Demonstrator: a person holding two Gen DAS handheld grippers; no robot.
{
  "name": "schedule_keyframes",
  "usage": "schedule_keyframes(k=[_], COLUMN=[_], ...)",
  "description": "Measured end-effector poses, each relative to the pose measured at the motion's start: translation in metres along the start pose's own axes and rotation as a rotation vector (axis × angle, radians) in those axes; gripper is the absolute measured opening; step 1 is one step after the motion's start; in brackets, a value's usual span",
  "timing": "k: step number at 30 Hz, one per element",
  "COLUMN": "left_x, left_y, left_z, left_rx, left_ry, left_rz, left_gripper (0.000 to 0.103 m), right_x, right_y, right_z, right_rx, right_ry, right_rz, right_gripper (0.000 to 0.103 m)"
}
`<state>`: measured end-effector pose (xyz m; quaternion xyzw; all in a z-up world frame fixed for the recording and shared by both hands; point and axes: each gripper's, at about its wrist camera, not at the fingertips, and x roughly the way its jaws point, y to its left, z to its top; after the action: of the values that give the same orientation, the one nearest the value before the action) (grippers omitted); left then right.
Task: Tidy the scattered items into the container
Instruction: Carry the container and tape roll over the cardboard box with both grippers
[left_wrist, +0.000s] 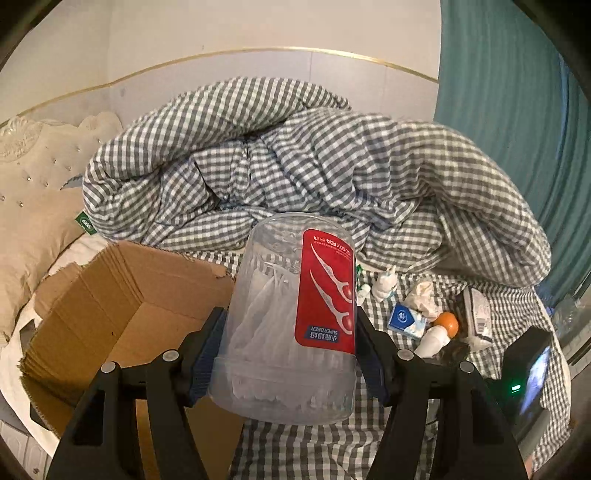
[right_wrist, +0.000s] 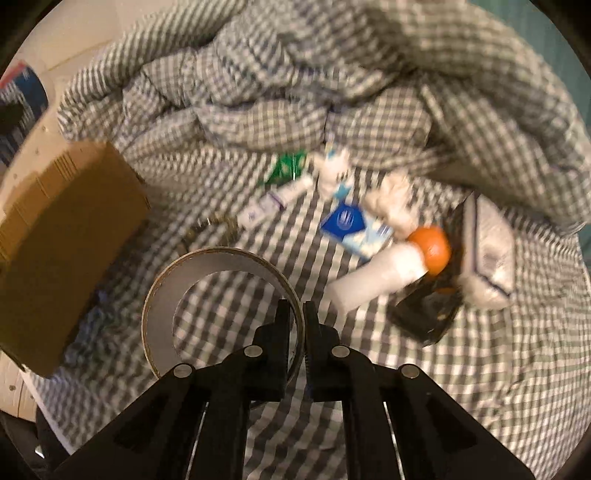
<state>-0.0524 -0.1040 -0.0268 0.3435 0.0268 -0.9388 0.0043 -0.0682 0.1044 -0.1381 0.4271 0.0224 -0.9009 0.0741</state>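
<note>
My left gripper (left_wrist: 291, 350) is shut on a clear plastic floss-pick jar (left_wrist: 291, 317) with a red label, held upside down above the bed, beside the open cardboard box (left_wrist: 122, 306). My right gripper (right_wrist: 297, 314) is shut on the rim of a tape roll (right_wrist: 218, 306) and holds it over the checked sheet. The box also shows in the right wrist view (right_wrist: 66, 236) at the left. Scattered on the sheet lie a blue tissue pack (right_wrist: 351, 225), a white bottle with an orange cap (right_wrist: 391, 273), crumpled tissue (right_wrist: 391, 203), a small white figurine (right_wrist: 332, 170) and a green packet (right_wrist: 288, 166).
A bunched grey checked duvet (left_wrist: 295, 155) fills the back of the bed. A cream headboard (left_wrist: 33, 177) stands at the left and a teal curtain (left_wrist: 509, 92) at the right. A dark device with a lit screen (left_wrist: 532, 376) sits at the right edge.
</note>
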Motion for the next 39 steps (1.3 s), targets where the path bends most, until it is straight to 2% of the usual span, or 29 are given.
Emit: schedule_keyframes(k=[12,18,27,33,39], left_x=[-0.064,-0.083,-0.088,-0.057,-0.036], left_y=[0.021,0.044,0.095,0.144,0.177], left_z=[0.011,0.011,0.003,-0.01,-0.02], left_rx=[-0.012,-0.032,-0.072,-0.118,-0.152], left_ry=[-0.077,-0.103,-0.094,-0.012,0.039], left_rz=[-0.002,0.02,0.101,0.17,0.205], left_gripper=[0.067,0.067,0.067,0.067,0.068], right_x=[-0.116,-0.154,-0.151,-0.132,-0.116], right_y=[0.012,0.031,0.087,0.133,0.17], right_z=[0.036,0.048,0.064,0.072,0.079], right_rx=[0.05,0.042,-0.037,-0.101,-0.158], right_ry=[-0.195,-0.273,-0.293,-0.277,-0.264], right_rz=[-0.036,-0.012,0.051,0.097,0.129], right_gripper=[0.007,0.007,0.007,0.007,0.007])
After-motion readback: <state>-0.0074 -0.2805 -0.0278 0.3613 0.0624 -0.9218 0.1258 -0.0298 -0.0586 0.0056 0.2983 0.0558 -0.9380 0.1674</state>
